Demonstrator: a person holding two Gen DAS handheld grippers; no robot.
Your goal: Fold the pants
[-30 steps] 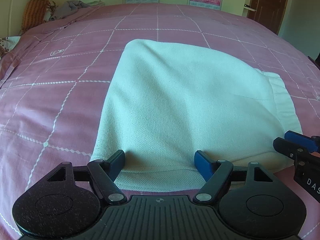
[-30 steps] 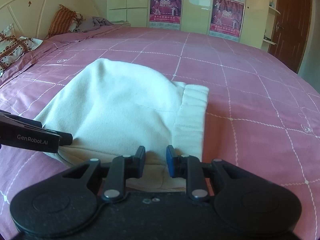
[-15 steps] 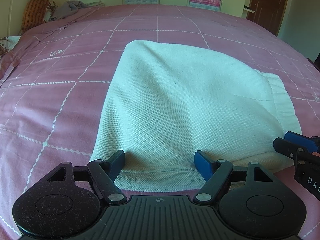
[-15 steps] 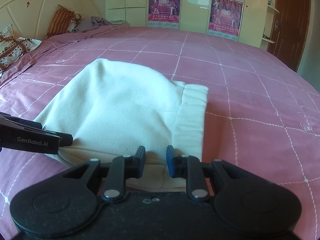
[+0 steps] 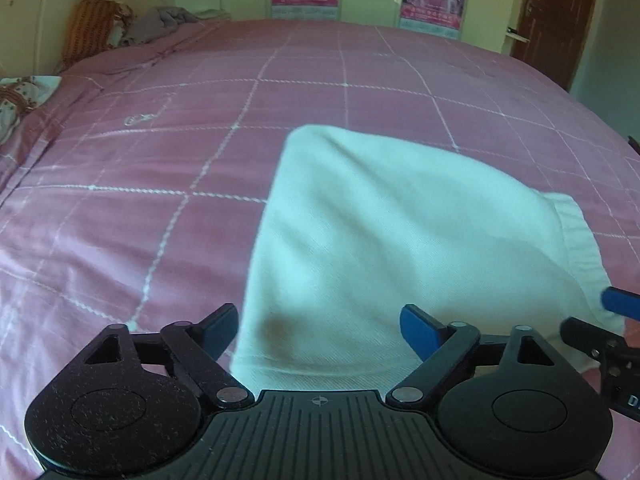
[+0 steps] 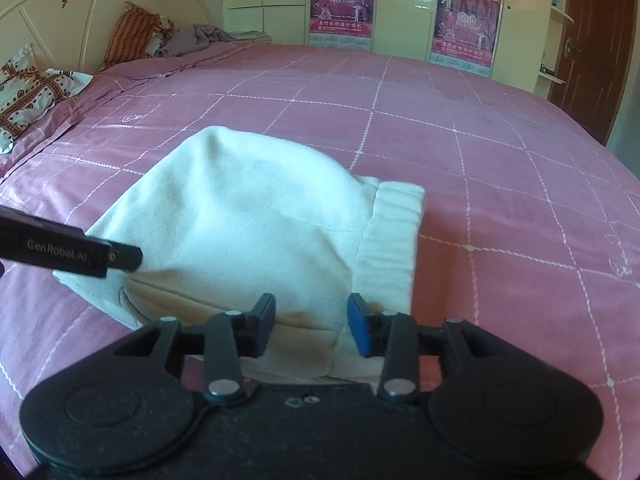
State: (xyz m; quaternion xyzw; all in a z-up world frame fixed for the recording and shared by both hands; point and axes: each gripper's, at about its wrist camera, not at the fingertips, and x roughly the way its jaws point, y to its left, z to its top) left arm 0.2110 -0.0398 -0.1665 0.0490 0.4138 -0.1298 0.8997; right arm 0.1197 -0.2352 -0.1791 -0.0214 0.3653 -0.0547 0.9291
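White pants (image 5: 380,232) lie folded in a compact bundle on the pink bed, with the ribbed waistband (image 5: 580,240) on the right side. My left gripper (image 5: 320,326) hovers over the near left corner. Its jaws are opening wide, the cloth's edge lies below them, and the pads do not touch it. In the right wrist view the pants (image 6: 240,220) fill the middle. My right gripper (image 6: 312,316) sits at their near edge by the waistband (image 6: 394,232). Its jaws are opening, with cloth between them but not pressed. A finger of the left gripper (image 6: 120,258) reaches in from the left.
A pink bedspread (image 6: 500,200) with white grid lines spreads all around the pants. Pillows (image 6: 32,92) and a grey garment (image 6: 200,38) lie by the headboard at far left. Wardrobe doors with posters (image 6: 344,4) and a brown door (image 6: 592,40) stand beyond the bed.
Both grippers' jaws have spread wider. The left gripper has lifted and drawn off the pants' near edge. The right gripper stayed in place, its pads now apart from the cloth.
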